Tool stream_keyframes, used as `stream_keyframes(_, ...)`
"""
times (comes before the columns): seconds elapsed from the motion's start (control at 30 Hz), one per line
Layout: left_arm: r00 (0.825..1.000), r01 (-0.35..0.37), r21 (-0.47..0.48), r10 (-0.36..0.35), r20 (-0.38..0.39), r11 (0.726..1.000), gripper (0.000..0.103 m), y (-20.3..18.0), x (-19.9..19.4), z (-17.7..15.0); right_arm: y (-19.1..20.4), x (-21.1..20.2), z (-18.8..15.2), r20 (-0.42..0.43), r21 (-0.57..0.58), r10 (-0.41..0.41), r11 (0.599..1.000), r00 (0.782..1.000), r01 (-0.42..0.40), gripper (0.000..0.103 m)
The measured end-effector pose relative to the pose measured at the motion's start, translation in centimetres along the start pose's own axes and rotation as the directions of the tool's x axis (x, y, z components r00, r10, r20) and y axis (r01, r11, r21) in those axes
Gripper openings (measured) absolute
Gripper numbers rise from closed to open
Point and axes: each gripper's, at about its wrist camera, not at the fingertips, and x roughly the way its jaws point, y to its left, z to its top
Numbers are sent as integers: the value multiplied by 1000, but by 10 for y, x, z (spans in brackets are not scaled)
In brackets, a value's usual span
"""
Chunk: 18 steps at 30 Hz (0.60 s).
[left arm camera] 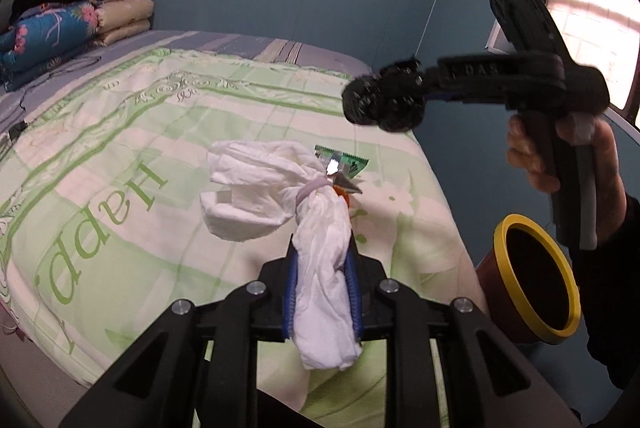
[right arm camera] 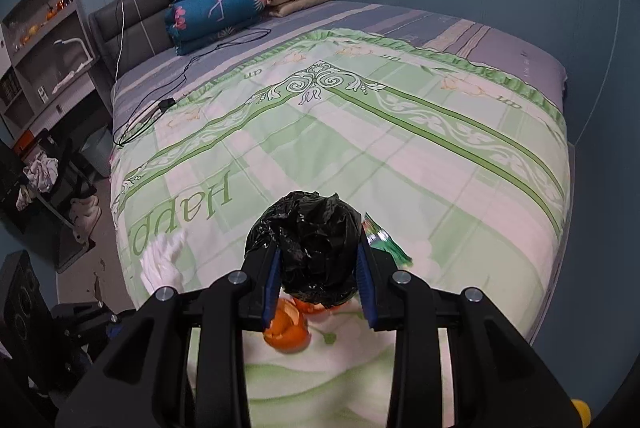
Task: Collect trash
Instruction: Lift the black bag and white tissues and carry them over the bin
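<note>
My left gripper (left arm camera: 322,244) is shut on a crumpled white tissue wad (left arm camera: 256,188), which hangs lifted above the green bedspread (left arm camera: 120,148); the same wad shows blurred at the left of the right wrist view (right arm camera: 162,264). My right gripper (right arm camera: 319,246) is shut on a balled black plastic bag (right arm camera: 312,240), held in the air over the bed's near corner. Under it on the bedspread lie orange peel (right arm camera: 288,332) and a green foil wrapper (right arm camera: 386,242). The wrapper (left arm camera: 344,162) also shows just past the tissue in the left wrist view.
A brown bin with a yellow rim (left arm camera: 497,240) stands open beside the bed's right edge, below a hand (left arm camera: 532,164) holding the right gripper. Folded quilts (right arm camera: 216,12) and a black cable (right arm camera: 160,106) lie at the head of the bed. Shelves and clutter stand left (right arm camera: 44,28).
</note>
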Motion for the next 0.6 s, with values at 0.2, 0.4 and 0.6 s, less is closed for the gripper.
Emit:
stream_keyframes(0.2,999,-1,16,1,41,1000,19,-25,-25,8,-16,-42,-32,41,58,3,998,999,-6,31)
stream_keyframes(0.4,998,26,33,-28,57,999,19,-52,-41,15,-32,-83,-62,86,120,-13,993,996,2,31)
stream_keyframes(0.6,996,51,71,-56,68,996,19,-85,-57,23,-50,-121,-85,139,170,-44,985,989,20,31)
